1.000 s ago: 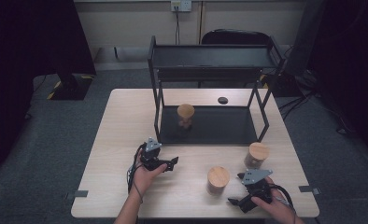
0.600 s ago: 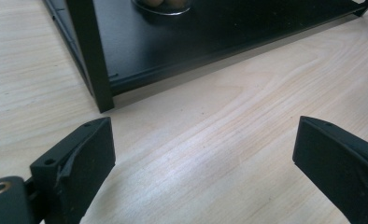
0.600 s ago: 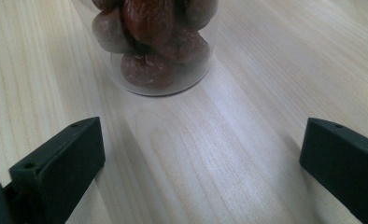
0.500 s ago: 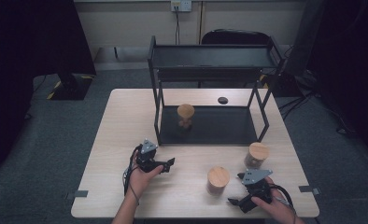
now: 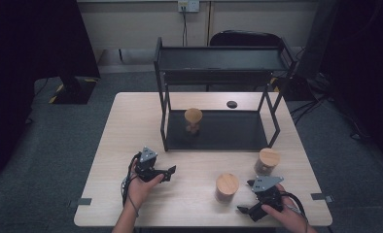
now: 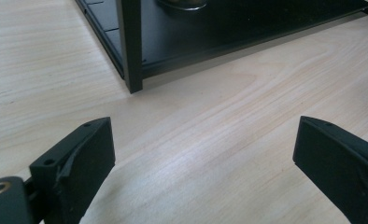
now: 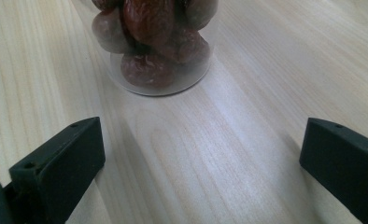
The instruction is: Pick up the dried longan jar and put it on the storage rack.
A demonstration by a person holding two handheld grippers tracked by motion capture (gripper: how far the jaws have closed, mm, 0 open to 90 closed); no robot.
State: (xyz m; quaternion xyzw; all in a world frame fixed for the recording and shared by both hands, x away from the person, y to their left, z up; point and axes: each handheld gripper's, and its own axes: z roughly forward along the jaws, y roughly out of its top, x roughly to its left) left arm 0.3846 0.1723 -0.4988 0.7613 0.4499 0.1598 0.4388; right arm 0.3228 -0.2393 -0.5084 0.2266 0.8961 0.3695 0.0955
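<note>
Three clear jars with wooden lids are in the high view. One jar [image 5: 193,120] stands on the lower deck of the black shelf [image 5: 218,65]. Another jar [image 5: 227,187] stands on the table near the front, and a third jar [image 5: 267,161] is at the shelf's right leg. My left gripper [image 5: 169,174] rests on the table in front of the shelf's left post [image 6: 130,46]; its jaws [image 6: 205,135] are open over bare wood. My right gripper [image 5: 245,196] is open, pointing at the front jar [image 7: 159,51], which holds red dates and stands just beyond the jaws [image 7: 203,140].
The light wooden table [image 5: 131,126] carries the shelf at its back half. A small black disc [image 5: 232,104] lies behind the shelf. A dark chair [image 5: 243,39] stands beyond the table. Cables trail from both grippers toward the front edge.
My left gripper has drawn back slightly toward the front left of the table. The right gripper and the jars have not moved.
</note>
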